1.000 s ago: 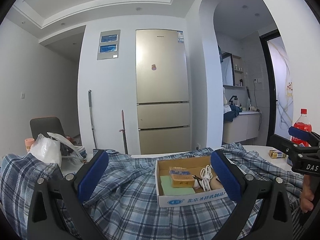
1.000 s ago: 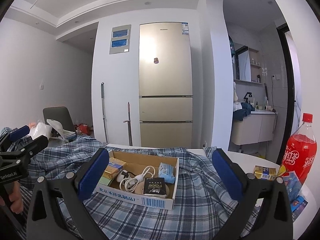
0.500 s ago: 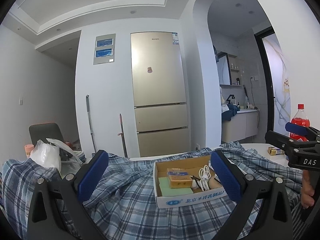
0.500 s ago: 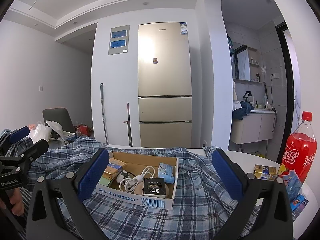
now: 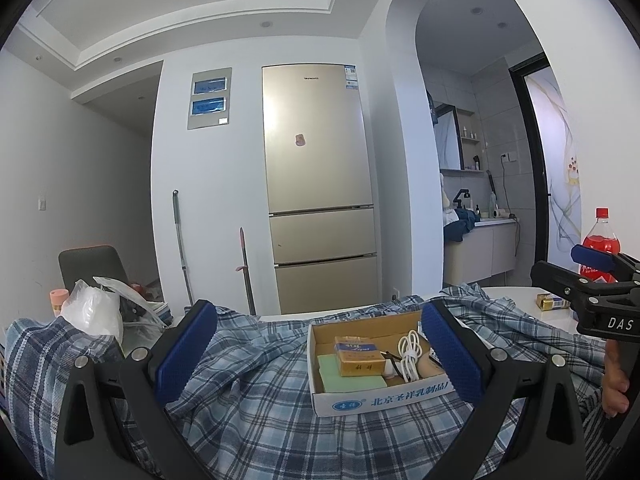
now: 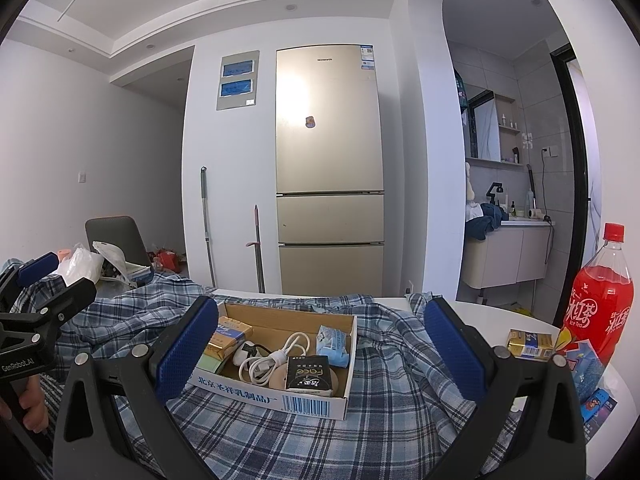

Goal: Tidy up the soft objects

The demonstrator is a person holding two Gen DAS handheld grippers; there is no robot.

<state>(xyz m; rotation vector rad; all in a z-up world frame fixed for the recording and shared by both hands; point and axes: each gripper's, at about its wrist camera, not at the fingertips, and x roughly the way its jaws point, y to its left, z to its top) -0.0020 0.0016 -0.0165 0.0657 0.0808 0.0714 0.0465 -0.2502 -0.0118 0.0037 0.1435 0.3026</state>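
Both cameras have tipped back a little since a second ago, so more ceiling shows, while nothing on the tabletop [image 6: 500, 312] has shifted. Left claw [image 5: 320, 350] hangs spread wide above the plaid shirt [image 5: 256, 400], grasping nothing, its blue pads [image 5: 184, 354] clear of the cloth. Right claw [image 6: 320, 344] is likewise released and empty, straddling the cardboard box [image 6: 280, 394] that sits on the shirt without touching it. From the right-hand camera you can read a black packet [image 6: 310, 372] and a blue pouch [image 6: 332, 340] in the box; the left-hand one shows instead a green pad [image 5: 348, 376] under a yellow pack [image 5: 356, 358]. Far right stands a red bottle [image 6: 600, 304].
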